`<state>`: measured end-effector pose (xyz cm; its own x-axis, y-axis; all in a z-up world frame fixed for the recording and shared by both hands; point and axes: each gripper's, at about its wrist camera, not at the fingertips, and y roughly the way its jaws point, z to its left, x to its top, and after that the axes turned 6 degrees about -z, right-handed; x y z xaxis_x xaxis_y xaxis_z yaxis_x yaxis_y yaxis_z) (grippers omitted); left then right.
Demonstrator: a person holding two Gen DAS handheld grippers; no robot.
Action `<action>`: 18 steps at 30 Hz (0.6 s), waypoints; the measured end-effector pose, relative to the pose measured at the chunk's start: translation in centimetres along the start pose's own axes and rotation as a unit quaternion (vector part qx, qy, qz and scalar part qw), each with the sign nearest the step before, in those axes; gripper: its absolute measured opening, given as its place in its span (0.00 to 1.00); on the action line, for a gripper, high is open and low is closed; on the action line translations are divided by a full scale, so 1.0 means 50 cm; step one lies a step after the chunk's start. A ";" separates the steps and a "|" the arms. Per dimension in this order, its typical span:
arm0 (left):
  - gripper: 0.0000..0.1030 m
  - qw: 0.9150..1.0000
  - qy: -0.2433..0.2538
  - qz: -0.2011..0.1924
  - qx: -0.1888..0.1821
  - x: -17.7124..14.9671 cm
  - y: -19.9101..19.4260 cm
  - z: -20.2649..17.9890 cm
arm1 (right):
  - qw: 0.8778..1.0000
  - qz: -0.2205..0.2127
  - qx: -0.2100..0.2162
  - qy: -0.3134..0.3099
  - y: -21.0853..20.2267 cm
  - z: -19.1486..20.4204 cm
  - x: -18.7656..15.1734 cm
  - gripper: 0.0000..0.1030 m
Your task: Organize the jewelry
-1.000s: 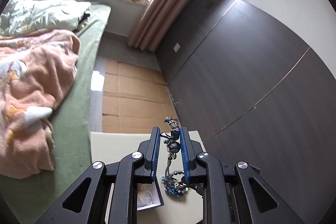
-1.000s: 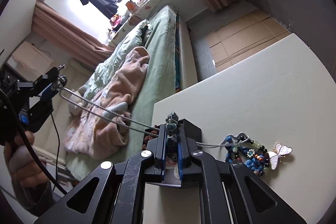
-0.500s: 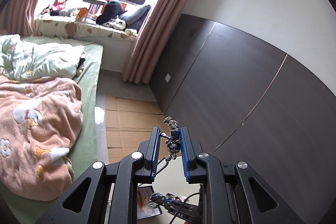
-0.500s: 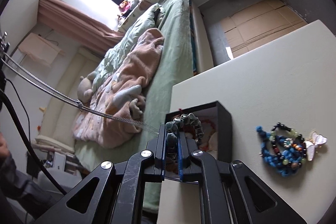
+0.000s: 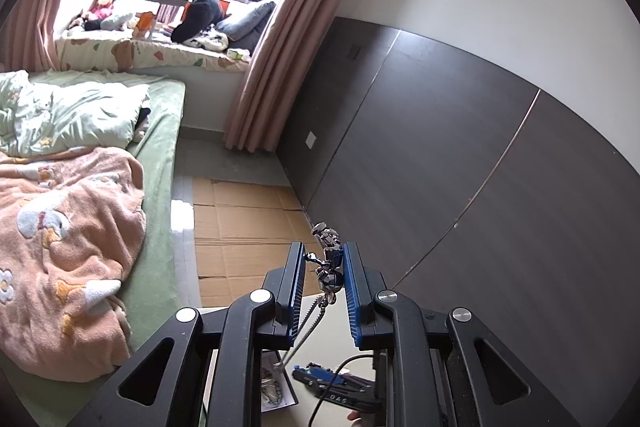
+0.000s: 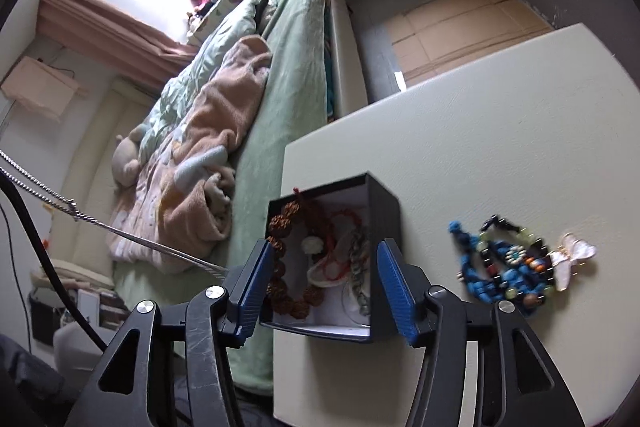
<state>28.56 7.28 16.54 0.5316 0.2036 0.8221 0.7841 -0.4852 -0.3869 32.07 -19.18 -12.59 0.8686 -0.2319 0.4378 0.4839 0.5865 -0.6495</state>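
Note:
My left gripper (image 5: 323, 269) is raised high above the table and shut on the metal bead end of a silver chain necklace (image 5: 329, 263). The chain hangs down toward the black jewelry box (image 5: 276, 387) far below. In the right wrist view the chain (image 6: 120, 233) runs from the upper left down to the box. My right gripper (image 6: 322, 285) is open and empty just above the black box (image 6: 384, 203), which holds brown bead bracelets (image 6: 282, 227) and other pieces. A blue bead bracelet pile with a white butterfly (image 6: 516, 265) lies on the table to the right.
The cream table (image 6: 500, 147) stands beside a bed with a green sheet (image 6: 288, 75) and a pink blanket (image 6: 208, 155). Dark wall panels (image 5: 460, 167) stand behind the table. Cardboard (image 5: 240, 223) covers the floor.
My left gripper has risen with the chain end, pulling the chain taut. My right gripper has opened and let go of the beaded piece, which now lies in the box.

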 end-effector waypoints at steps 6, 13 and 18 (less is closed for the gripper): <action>0.19 1.000 0.001 0.025 0.003 -0.027 0.041 -0.002 | 0.999 -0.017 -0.022 0.033 -0.056 -0.071 0.014 0.54; 0.12 1.000 0.009 0.027 -0.001 -0.032 0.058 -0.019 | 0.996 -0.044 -0.042 0.066 -0.130 -0.156 0.026 0.54; 0.10 0.999 0.032 0.028 0.011 -0.041 0.069 -0.031 | 0.994 -0.047 -0.053 0.078 -0.159 -0.196 0.026 0.54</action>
<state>29.67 3.87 14.20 0.5541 0.1210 0.8236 0.7606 -0.4755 -0.4419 30.36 -31.74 -12.94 0.8211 -0.4037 0.4034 0.5649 0.4739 -0.6755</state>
